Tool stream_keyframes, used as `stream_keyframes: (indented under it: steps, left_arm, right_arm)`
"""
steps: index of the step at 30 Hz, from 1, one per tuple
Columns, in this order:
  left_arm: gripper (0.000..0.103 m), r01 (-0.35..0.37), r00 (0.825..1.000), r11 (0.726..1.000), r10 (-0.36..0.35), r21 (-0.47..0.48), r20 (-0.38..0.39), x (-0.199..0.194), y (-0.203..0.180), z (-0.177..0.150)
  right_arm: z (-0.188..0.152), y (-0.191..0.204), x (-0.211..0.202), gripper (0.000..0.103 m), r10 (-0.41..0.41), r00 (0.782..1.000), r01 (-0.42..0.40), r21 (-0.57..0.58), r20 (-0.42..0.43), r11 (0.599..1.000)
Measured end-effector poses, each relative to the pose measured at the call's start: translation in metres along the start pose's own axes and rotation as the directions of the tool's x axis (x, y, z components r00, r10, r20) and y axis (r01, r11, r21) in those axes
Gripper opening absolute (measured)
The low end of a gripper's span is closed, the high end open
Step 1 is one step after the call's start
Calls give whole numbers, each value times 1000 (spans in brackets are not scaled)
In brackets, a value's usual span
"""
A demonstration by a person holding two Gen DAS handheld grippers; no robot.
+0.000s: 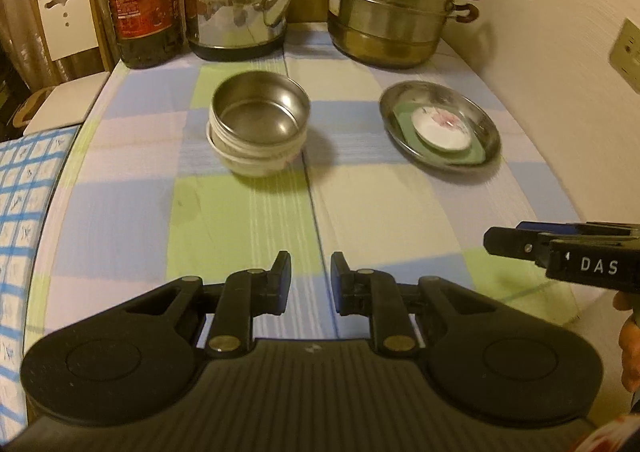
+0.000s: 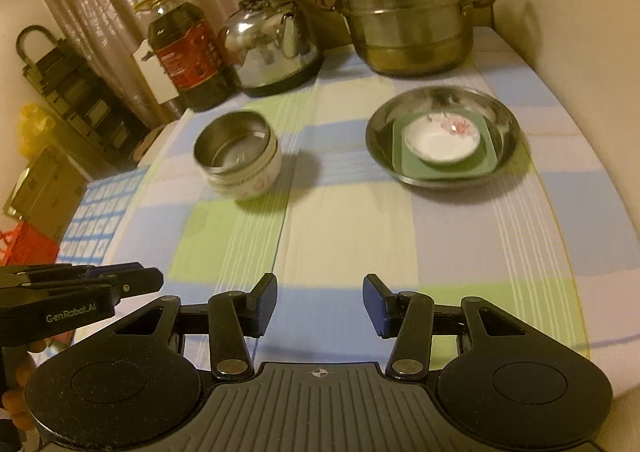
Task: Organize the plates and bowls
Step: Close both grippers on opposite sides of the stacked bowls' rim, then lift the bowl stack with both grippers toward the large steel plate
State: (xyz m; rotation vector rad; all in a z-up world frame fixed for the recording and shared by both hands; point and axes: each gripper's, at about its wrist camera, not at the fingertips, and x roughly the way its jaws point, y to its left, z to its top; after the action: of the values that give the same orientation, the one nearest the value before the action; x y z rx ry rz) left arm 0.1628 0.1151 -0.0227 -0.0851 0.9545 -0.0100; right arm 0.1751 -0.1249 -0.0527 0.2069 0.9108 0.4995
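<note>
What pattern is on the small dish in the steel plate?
White with a pink floral print, small round dish; clearest in the right wrist view.

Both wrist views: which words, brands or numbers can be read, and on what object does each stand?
"DAS": white letters on the side of the right gripper, seen from the left wrist.
"GenRobot.AI": on the side of the left gripper, seen from the right wrist.
Red label on the oil bottle: printed text, too blurred to read.

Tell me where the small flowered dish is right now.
In both views the small flowered dish sits on a green square plate inside the steel pan, right of the stacked bowls and in front of the steamer pot.
</note>
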Motion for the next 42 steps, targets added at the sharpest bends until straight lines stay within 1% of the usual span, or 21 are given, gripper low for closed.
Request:
stream_keyframes:
  steps: [10,14,17,21,24,26,28,31,33,36,39,42]
  left_arm:
    - [19,-37,999,999,38,-16,13,49,55,57]
    - [19,-49,998,999,49,-6,27,67,69,79]
    - [19,-64,997,998,63,19,35,82,76,97]
    - [19,-56,998,997,54,61,34,105,79,116]
    - [19,-53,999,995,52,81,11,122,82,125]
    - [19,-47,999,995,47,89,-6,131,84,129]
    - [19,-33,999,995,34,93,-12,137,86,131]
    - [17,-24,999,994,27,104,-28,145,88,133]
    - [16,-24,999,994,28,108,-33,150,89,134]
    - [12,-25,999,993,29,117,-31,154,92,136]
    - [8,-21,999,994,26,106,-45,159,98,139]
    - [7,-10,999,995,15,97,-52,164,103,140]
  right_arm:
    - [54,9,72,48,31,999,-32,20,32,999]
    - [74,14,103,48,54,997,-55,11,49,998]
    - [90,18,122,47,76,995,-76,4,68,997]
    - [108,24,149,39,106,991,-106,-3,81,994]
    - [116,28,169,36,126,989,-127,6,79,992]
    - [119,29,179,29,134,988,-135,3,76,991]
    - [121,29,188,23,142,987,-143,8,76,990]
    - [122,27,197,19,146,986,-148,20,79,989]
    - [122,25,203,19,145,987,-147,34,72,989]
    - [124,21,211,19,154,986,-158,64,60,985]
    - [126,20,219,19,153,987,-156,79,45,985]
    - [128,20,225,19,160,987,-162,97,33,982]
